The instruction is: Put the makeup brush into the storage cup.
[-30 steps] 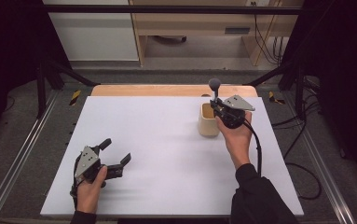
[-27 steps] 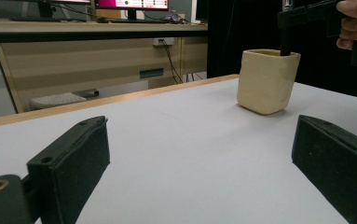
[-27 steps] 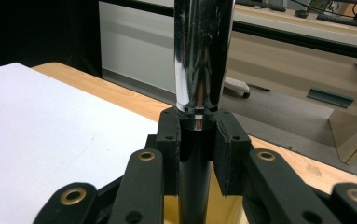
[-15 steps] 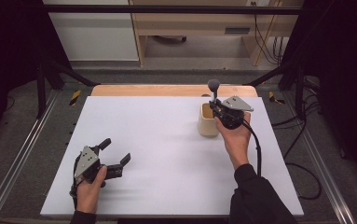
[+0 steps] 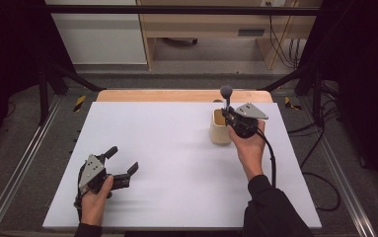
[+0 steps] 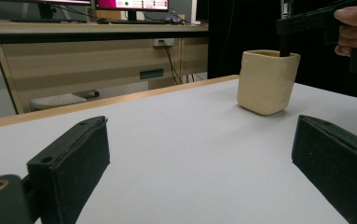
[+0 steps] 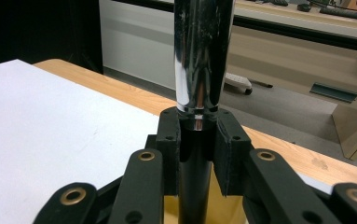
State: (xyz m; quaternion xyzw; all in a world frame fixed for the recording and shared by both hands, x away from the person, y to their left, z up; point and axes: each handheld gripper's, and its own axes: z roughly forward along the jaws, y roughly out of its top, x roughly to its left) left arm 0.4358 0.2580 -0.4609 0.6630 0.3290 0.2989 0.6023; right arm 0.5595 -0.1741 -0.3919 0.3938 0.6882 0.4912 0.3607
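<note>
Claws are sitting at two ends of the white tabletop (image 5: pixel 176 148). The right claw (image 5: pixel 227 115) is pinching a shiny metal stick (image 7: pixel 203 56) and holding it straight up. In the right claw view its jaws are pressing on both sides of the stick, where the shiny part is meeting a dark lower part. The stick is going down between the jaws into a cream cup (image 5: pixel 220 128) that is standing just under the claw. Up above the claw, the stick is ending in a round grey ball (image 5: pixel 226 91). I cannot tell if the bottom of the stick is touching the inside of the cup. A hand (image 5: pixel 248 145) is gripping the right claw from behind.

The left claw (image 5: pixel 122 160) is resting low over the tabletop, well apart from the cup, with its jaws spread wide and nothing between them. In the left claw view the cup (image 6: pixel 267 81) is standing far ahead of the jaws, a bit to the right. The other hand (image 5: pixel 95 202) is holding this claw from behind.
</note>
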